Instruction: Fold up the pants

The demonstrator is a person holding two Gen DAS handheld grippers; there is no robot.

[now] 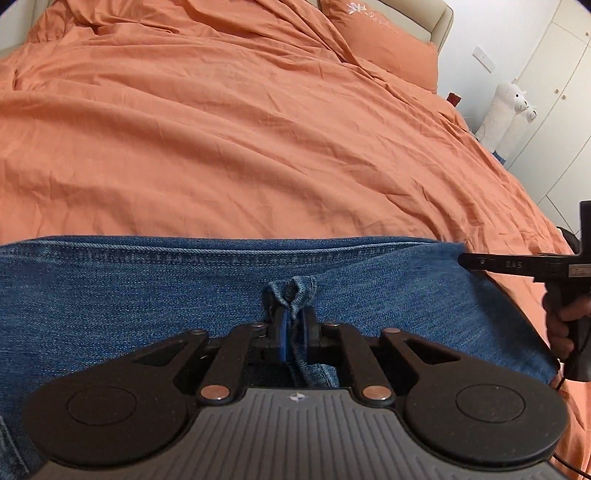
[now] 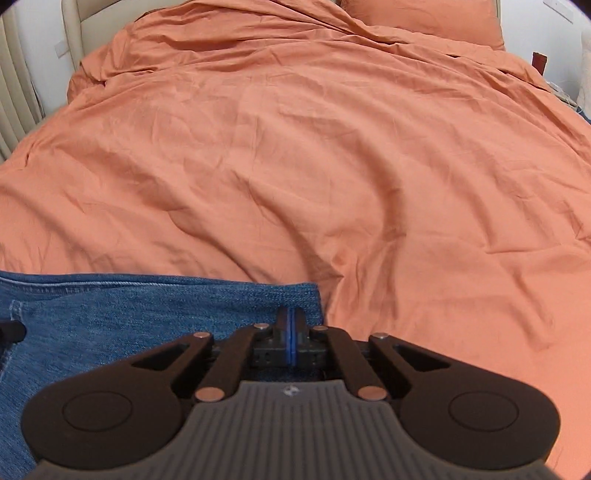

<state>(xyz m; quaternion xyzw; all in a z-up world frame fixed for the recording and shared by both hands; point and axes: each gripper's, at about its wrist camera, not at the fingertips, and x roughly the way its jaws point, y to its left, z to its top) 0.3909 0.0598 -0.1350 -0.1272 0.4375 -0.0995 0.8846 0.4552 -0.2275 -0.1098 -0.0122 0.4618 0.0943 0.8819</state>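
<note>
Blue denim pants [image 1: 147,295] lie flat across the near part of an orange bed, a stitched seam along their far edge. My left gripper [image 1: 293,317] is shut on a bunched fold of the denim that sticks up between its pads. In the right wrist view the pants [image 2: 129,317] fill the lower left, ending at a corner near the middle. My right gripper [image 2: 291,325] is shut at that right edge of the denim; the pads look pressed together and no cloth shows between them. The right gripper also shows in the left wrist view [image 1: 480,263], over the pants' right end.
The orange duvet [image 2: 295,147] covers the bed beyond the pants, with an orange pillow [image 1: 384,40] at the far right. A beige headboard [image 2: 74,29] stands at the back. A white plush alpaca [image 1: 506,110] stands against white cabinets right of the bed.
</note>
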